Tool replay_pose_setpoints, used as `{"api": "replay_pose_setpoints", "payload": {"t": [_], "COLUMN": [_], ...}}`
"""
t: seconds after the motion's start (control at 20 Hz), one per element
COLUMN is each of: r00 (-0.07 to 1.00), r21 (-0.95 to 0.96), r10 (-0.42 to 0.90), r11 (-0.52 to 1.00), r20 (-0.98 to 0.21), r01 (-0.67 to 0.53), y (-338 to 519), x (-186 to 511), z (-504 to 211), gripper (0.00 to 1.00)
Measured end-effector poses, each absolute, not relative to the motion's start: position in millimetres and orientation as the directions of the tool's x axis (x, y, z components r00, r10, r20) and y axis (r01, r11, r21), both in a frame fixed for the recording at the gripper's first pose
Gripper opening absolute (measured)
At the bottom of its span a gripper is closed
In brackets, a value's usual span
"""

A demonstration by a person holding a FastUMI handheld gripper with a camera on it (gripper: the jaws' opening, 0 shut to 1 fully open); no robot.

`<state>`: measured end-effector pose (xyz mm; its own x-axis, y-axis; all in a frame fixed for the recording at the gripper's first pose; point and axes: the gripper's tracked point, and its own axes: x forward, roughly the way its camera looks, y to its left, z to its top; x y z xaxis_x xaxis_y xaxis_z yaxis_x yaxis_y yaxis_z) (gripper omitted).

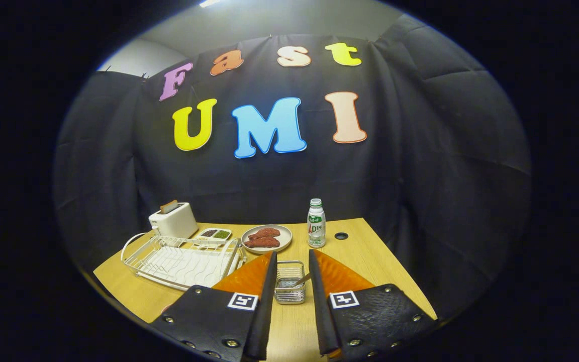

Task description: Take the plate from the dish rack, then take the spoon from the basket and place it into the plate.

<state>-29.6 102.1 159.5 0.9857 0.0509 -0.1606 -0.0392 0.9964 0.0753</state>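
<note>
The gripper [292, 261] hangs above the near part of the wooden table [370, 261] with its fingers parted wide and nothing held, each finger flanking the small wire basket [289, 282] that sits in the gap between them at 12 o'clock. A spoon [301, 280] leans in that basket, its handle tipping toward the finger at 1 o'clock. At about 10 o'clock, past the other finger, stands the white dish rack [184, 261]; a pale ribbed surface lies low inside it, and I cannot tell whether that is the plate or a drip tray. Farther out at 11 o'clock a plate [267, 238] holding reddish food rests on the table, with a small two-part dish [215, 234] and a white toaster [174, 220] beyond the rack, and a bottle [316, 223] at 1 o'clock. The gripper points at the basket, though the plate comes first; going for the spoon now would leave nowhere to put it. The light basket could also slide or tip if a finger knocks its rim, and the thin handle may slip from a loose pinch.
</note>
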Motion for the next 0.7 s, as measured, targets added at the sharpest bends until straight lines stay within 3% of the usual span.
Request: {"api": "replay_pose_setpoints", "payload": {"t": [0.05, 0.1, 0.15, 0.7], "r00": [0.986, 0.987, 0.988, 0.988], "r21": [0.083, 0.087, 0.092, 0.128], "r10": [0.056, 0.054, 0.057, 0.078], "r11": [0.996, 0.995, 0.995, 0.990], "r20": [-0.155, -0.150, -0.146, -0.135], "r01": [-0.044, -0.041, -0.044, -0.061], "y": [101, 97, 94, 65], "x": [-26, -23, -20, 48], "z": [159, 158, 155, 98], "gripper": [0.39, 0.50, 0.52, 0.52]}}
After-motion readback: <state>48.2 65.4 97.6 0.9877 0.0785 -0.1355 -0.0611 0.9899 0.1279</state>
